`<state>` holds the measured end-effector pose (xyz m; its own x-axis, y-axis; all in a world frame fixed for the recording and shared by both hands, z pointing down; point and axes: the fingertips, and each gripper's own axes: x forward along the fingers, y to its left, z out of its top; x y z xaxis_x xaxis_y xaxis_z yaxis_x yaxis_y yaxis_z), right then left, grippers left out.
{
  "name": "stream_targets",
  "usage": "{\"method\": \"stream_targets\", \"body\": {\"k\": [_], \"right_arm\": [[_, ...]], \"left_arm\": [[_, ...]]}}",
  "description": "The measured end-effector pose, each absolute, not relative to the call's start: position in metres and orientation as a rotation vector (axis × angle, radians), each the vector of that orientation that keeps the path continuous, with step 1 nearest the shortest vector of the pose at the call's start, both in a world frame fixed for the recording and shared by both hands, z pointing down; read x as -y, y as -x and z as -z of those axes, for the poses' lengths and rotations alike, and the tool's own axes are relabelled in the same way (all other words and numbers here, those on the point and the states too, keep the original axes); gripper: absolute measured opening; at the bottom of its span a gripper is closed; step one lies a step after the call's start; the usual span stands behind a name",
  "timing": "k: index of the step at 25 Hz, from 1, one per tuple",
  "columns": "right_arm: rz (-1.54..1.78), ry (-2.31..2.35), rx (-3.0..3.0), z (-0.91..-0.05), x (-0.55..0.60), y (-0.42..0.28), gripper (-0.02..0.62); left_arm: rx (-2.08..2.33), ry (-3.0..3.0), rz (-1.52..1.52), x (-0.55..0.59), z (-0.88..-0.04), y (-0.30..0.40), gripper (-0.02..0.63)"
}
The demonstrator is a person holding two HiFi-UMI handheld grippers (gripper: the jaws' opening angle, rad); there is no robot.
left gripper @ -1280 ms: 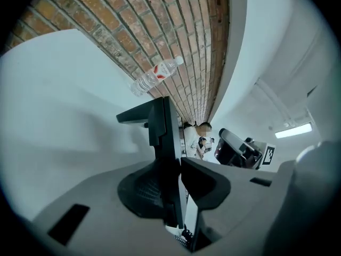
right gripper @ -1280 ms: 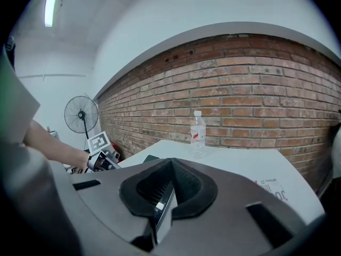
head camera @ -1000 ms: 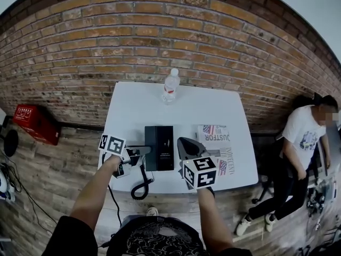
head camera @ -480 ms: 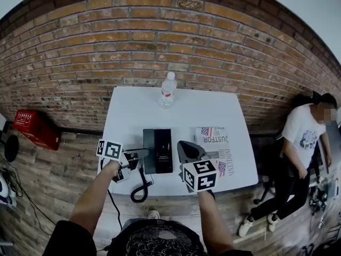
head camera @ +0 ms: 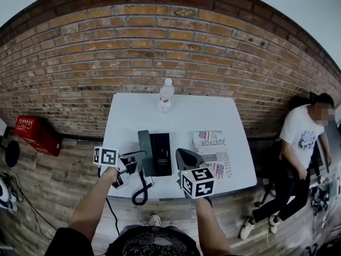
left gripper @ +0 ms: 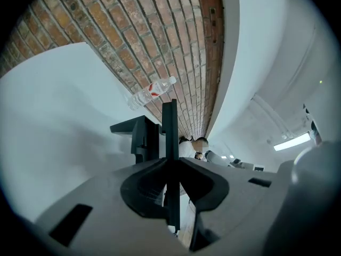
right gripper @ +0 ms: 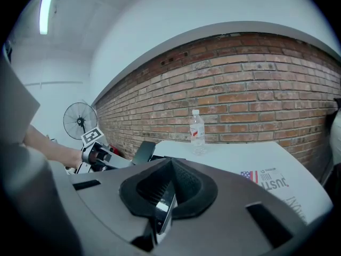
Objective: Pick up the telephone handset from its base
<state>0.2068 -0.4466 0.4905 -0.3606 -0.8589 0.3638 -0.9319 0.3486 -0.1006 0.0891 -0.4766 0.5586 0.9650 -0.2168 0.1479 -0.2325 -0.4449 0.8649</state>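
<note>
L hand-held gripper clenched on telephone handset, which looks clear of base. Pick-up approx done. R hand-held gripper clenched, empty.

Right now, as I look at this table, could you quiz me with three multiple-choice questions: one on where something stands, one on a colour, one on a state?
1. Where is the water bottle?
A) at the far edge of the table, by the brick wall
B) on the floor
C) on top of the phone

2. What colour is the telephone base?
A) white
B) red
C) black

3. What state is the handset in?
A) lying untouched in its cradle
B) clamped in the left gripper, tilted up off the base
C) lying on the floor

Answers:
1 A: the bottle stands upright close to the wall.
2 C: the base is a black block mid-table.
3 B: the left gripper's jaws press on the handset, which slants above the base.
</note>
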Motion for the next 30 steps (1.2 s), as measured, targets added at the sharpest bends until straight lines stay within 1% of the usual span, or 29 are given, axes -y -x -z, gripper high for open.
{"method": "stream_targets", "body": {"k": [17, 30], "right_arm": [[-0.393, -1.741, 2.325, -0.461, 0.369, -0.194, 0.000], [-0.323, -1.784, 2.303, -0.436, 0.293, -0.166, -0.001]], "left_arm": [[0.370, -2.244, 0.134, 0.414, -0.467, -0.069, 0.074], [0.518, -2.358, 0.194, 0.343, -0.432, -0.017, 0.074]]}}
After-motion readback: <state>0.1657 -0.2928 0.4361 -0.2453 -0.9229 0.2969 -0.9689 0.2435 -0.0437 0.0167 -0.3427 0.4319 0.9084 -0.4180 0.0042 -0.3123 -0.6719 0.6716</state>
